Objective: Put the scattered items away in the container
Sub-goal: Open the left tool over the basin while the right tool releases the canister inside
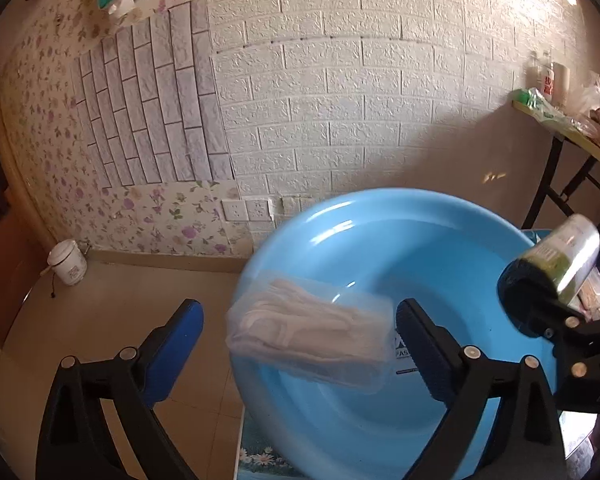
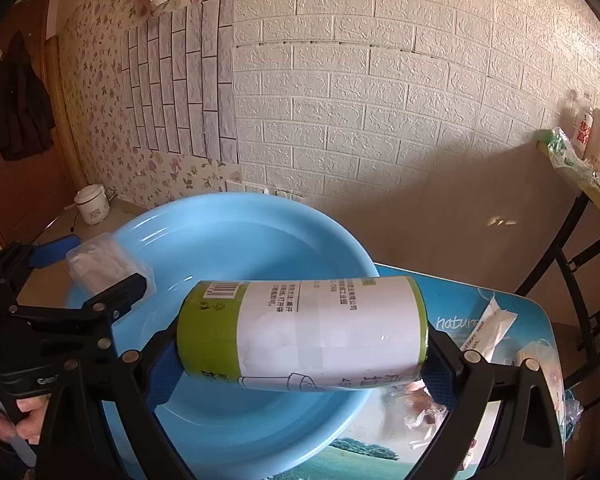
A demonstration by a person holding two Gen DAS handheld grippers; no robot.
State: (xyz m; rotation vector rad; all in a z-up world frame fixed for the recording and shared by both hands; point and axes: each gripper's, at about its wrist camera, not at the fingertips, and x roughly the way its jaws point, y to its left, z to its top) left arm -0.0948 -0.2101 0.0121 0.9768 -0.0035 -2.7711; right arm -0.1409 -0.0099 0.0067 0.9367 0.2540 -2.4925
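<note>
A round light-blue basin (image 1: 432, 248) stands on a small printed table; it also shows in the right wrist view (image 2: 236, 240). A clear plastic packet of white items (image 1: 312, 330) hangs blurred between my left gripper's (image 1: 300, 340) wide-open fingers, above the basin's near rim, touching neither pad that I can see. The packet also shows in the right wrist view (image 2: 104, 264). My right gripper (image 2: 300, 364) is shut on a green-and-white labelled roll (image 2: 320, 328), held sideways over the basin. The roll also shows in the left wrist view (image 1: 568, 258).
On the printed table (image 2: 512, 308) right of the basin lie a white sachet (image 2: 488, 332) and crumpled clear wrappers (image 2: 424, 412). A white pot (image 1: 68, 262) stands on the floor by the wall. A side table (image 1: 572, 128) with bottles and bags is at the right.
</note>
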